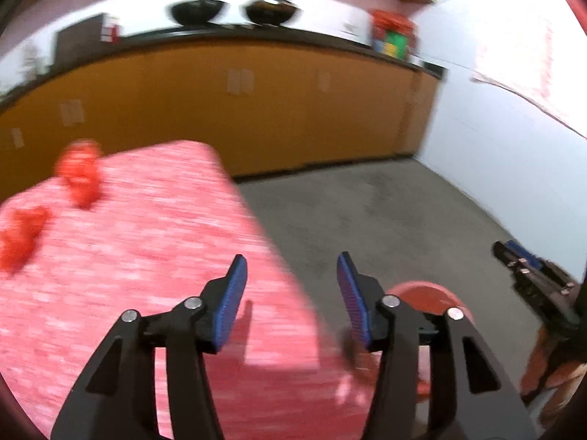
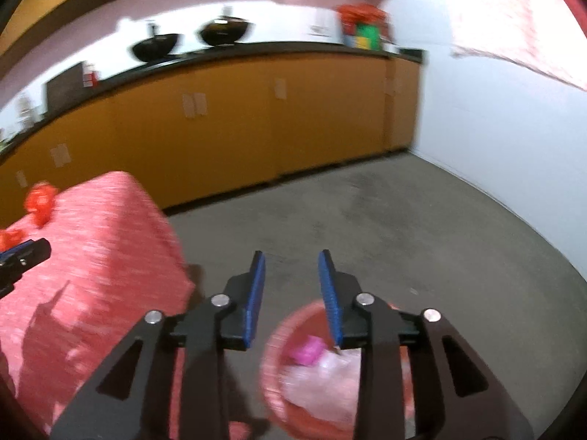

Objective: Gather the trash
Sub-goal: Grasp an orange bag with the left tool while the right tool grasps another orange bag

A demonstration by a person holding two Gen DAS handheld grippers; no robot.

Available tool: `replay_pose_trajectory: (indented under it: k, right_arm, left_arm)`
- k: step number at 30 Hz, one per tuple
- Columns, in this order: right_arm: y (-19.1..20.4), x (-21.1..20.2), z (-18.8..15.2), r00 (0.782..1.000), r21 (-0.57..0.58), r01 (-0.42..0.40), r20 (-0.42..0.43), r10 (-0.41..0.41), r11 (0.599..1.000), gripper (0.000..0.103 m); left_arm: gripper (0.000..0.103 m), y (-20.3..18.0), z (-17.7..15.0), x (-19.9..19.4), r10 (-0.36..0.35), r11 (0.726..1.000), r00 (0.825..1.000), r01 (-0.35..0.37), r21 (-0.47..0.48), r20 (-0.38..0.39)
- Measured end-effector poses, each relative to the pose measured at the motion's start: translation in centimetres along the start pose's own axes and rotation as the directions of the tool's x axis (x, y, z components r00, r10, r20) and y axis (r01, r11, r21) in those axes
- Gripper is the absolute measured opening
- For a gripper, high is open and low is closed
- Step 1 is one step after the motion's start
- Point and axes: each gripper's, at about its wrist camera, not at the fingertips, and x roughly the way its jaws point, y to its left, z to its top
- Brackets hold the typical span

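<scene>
Both my grippers, left gripper (image 1: pixel 291 267) and right gripper (image 2: pixel 291 264), open, empty | red scraps (image 1: pixel 79 174) on counter (image 1: pixel 146 256) | risk: hasty reach knocks scraps past bin (image 2: pixel 279 348)

2 red crumpled scraps (image 1: pixel 79 172) on table, 1 bin (image 2: pixel 279 359) – 2 black bowls (image 2: pixel 156 47) on counter.

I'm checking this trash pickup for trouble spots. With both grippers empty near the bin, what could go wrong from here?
1. The red bin sits on the floor tight against the table; a swing by the right hand-held gripper might knock it.
2. Two red crumpled pieces lie near the table's far edge; reaching with the left hand-held gripper could push them off.
3. Both views are blurred, so aim may suffer.
</scene>
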Motion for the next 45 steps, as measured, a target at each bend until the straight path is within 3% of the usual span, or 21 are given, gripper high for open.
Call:
replay_pose_trajectory:
  k: [3,8,14,19,27,35,37,38,39,41,45]
  right_arm:
    - [5.8,0.1,1.3,0.995,-0.033,-0.102,-0.002,0.102,0.994,0.034]
    - [14.9,0.7,2.6,0.971,-0.062,-0.237,-0.032,0.236,0.969,0.040]
    - [24.7,1.4,3.8,0.942,-0.150,-0.336,-0.066,0.329,0.930,0.047]
    - [31.1,4.0,5.0,0.921,-0.188,-0.389,-0.115,0.373,0.902,0.050]
    - [39.7,8.9,7.1,0.883,-0.179,-0.461,-0.189,0.429,0.869,0.066]
    - [43.1,13.0,7.3,0.871,-0.133,-0.467,-0.243,0.428,0.874,0.067]
    - [43.5,13.8,6.9,0.867,-0.148,-0.467,-0.270,0.418,0.872,0.054]
    - [43.8,14.3,6.6,0.863,-0.156,-0.470,-0.288,0.416,0.869,0.026]
    - [43.8,14.6,6.4,0.859,-0.162,-0.473,-0.302,0.413,0.866,0.013]
    - [43.3,14.3,6.0,0.859,-0.173,-0.480,-0.292,0.420,0.860,0.009]
    - [41.7,12.7,5.4,0.894,-0.237,-0.435,-0.226,0.387,0.869,0.007]
  left_arm:
    - [0.055,5.5,0.2,-1.3,0.111,0.993,0.994,-0.111,-0.037,0.014]
    - [0.059,14.2,0.2,-3.1,0.267,0.958,0.963,-0.264,-0.113,0.017]
    - [0.065,21.2,-0.3,-4.2,0.380,0.913,0.925,-0.374,-0.161,0.006]
    - [0.069,25.5,-1.1,-3.6,0.416,0.886,0.909,-0.412,-0.212,-0.025]
    - [0.077,29.0,-1.0,-3.0,0.391,0.881,0.919,-0.387,-0.271,-0.043]
    - [0.079,29.9,-0.8,-3.4,0.369,0.890,0.929,-0.360,-0.278,-0.021]
    - [0.079,30.0,-0.5,-3.1,0.362,0.892,0.932,-0.353,-0.283,-0.023]
    - [0.079,29.9,-0.4,-2.8,0.352,0.895,0.936,-0.344,-0.283,-0.024]
    - [0.079,29.6,-0.3,-2.5,0.347,0.898,0.937,-0.340,-0.278,-0.024]
    - [0.079,28.9,0.0,-1.8,0.342,0.906,0.939,-0.338,-0.257,-0.029]
    - [0.079,27.5,0.4,0.0,0.355,0.909,0.933,-0.361,-0.207,-0.063]
